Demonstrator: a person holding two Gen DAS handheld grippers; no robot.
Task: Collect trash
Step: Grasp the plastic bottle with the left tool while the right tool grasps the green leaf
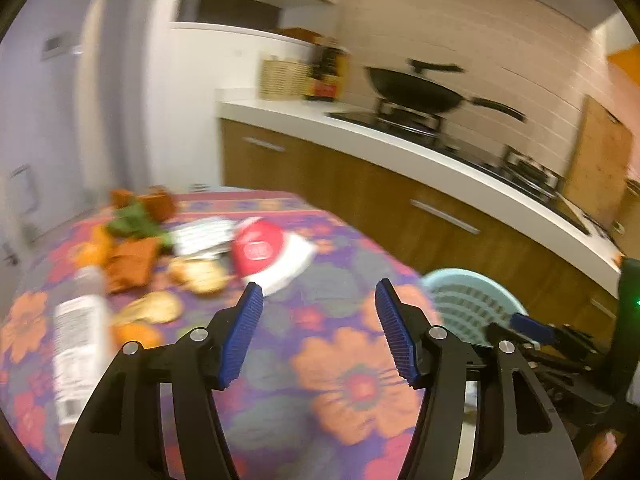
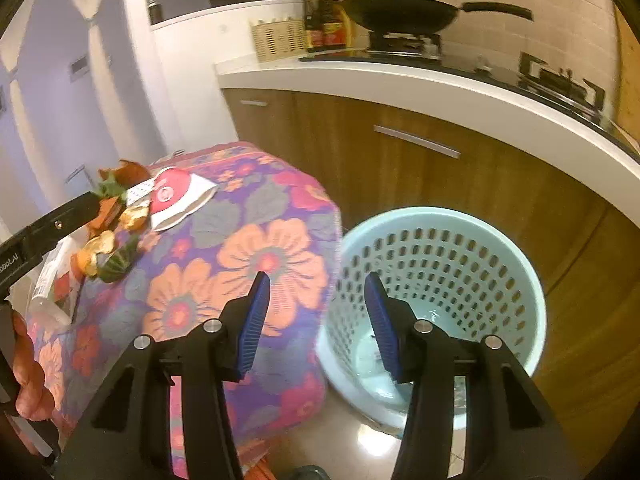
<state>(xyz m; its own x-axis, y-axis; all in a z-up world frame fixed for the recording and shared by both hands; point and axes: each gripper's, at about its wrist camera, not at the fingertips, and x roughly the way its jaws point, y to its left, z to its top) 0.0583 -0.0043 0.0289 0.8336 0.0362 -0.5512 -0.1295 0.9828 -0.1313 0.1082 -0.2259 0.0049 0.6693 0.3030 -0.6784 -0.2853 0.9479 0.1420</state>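
Observation:
A pile of trash lies on the flowered tablecloth (image 1: 352, 384): a red and white paper cup (image 1: 264, 254), orange peels (image 1: 152, 308), green scraps (image 1: 136, 220), a printed wrapper (image 1: 202, 234) and a clear plastic bottle (image 1: 82, 340). My left gripper (image 1: 318, 292) is open and empty, above the cloth just short of the cup. My right gripper (image 2: 316, 280) is open and empty, over the table's corner beside the light blue perforated bin (image 2: 440, 280). The cup (image 2: 176, 198), peels (image 2: 100, 250) and bottle (image 2: 50, 280) also show in the right wrist view. The bin's rim (image 1: 468, 288) shows in the left wrist view.
A wooden kitchen cabinet with a white counter (image 2: 400, 84) runs behind the table and bin. A black wok (image 2: 400, 10) sits on the stove, with sauce bottles (image 2: 324, 22) and a woven basket (image 2: 278, 38) beside it. The left gripper's body (image 2: 44, 228) crosses the right wrist view's left edge.

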